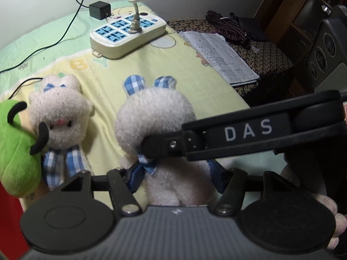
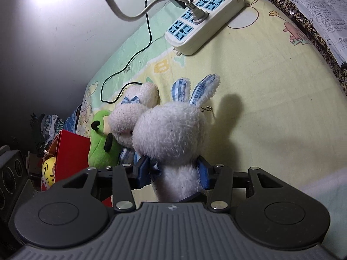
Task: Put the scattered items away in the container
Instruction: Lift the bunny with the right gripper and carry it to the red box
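Note:
A white plush rabbit with blue checked ears (image 1: 156, 112) (image 2: 173, 127) stands upright in the middle of the bed. My left gripper (image 1: 173, 177) is shut on its body, blue pads on both sides. My right gripper (image 2: 175, 173) is shut on the same rabbit lower on its body; its black finger (image 1: 216, 143) crosses the left wrist view at the rabbit's neck. A second white plush with a blue bow (image 1: 60, 110) (image 2: 130, 112) lies to the left, beside a green plush (image 1: 17, 151) (image 2: 102, 145). A red container (image 2: 69, 151) stands at the bed's left edge.
A white power strip (image 1: 128, 32) (image 2: 203, 19) with a plugged cable lies at the far side of the bed (image 2: 271, 108). A black adapter (image 1: 99, 9) and thin cable lie by the wall. An open notebook (image 1: 221, 54) rests on a patterned stool. A yellow plush (image 2: 48, 171) sits beside the red container.

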`<state>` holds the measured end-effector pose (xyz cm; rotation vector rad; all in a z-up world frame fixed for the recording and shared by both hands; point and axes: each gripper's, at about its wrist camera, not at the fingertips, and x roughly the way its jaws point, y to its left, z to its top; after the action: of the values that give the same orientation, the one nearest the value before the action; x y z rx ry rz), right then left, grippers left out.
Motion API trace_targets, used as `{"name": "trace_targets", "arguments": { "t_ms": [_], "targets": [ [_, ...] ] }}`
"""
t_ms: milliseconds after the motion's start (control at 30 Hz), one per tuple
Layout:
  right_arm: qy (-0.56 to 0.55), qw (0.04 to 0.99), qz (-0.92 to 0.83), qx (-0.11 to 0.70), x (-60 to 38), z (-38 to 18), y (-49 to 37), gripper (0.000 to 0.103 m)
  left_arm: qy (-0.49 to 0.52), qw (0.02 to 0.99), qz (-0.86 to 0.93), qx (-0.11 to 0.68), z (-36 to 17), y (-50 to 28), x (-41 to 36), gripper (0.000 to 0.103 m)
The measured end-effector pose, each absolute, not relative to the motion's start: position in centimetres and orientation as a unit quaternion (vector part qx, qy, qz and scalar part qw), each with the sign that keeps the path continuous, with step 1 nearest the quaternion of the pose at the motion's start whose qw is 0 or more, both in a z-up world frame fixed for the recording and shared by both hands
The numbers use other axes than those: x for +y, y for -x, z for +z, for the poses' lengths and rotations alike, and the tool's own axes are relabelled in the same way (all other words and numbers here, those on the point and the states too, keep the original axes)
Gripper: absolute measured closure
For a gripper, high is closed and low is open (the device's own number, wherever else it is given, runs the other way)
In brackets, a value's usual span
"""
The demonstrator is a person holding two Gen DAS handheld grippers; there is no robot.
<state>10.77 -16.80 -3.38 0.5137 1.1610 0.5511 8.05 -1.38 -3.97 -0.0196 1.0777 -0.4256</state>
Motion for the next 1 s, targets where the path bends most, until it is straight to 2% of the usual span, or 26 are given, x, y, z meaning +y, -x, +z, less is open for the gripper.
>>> {"name": "trace_targets", "arguments": {
  "t_ms": [500, 1000],
  "targets": [
    [-0.182, 0.774, 0.284, 0.537, -13.4, -1.2, -3.6, 0.054, -0.007, 0.847, -0.204, 0.49, -1.9, 0.4, 0.7, 0.039],
    [-0.139, 0.773, 0.351, 0.509, -8.1, 2.6, -0.5, 0.054, 0.02, 0.877, -0.166, 0.451, 2.1, 5.0, 6.1, 0.039]
  ]
}}
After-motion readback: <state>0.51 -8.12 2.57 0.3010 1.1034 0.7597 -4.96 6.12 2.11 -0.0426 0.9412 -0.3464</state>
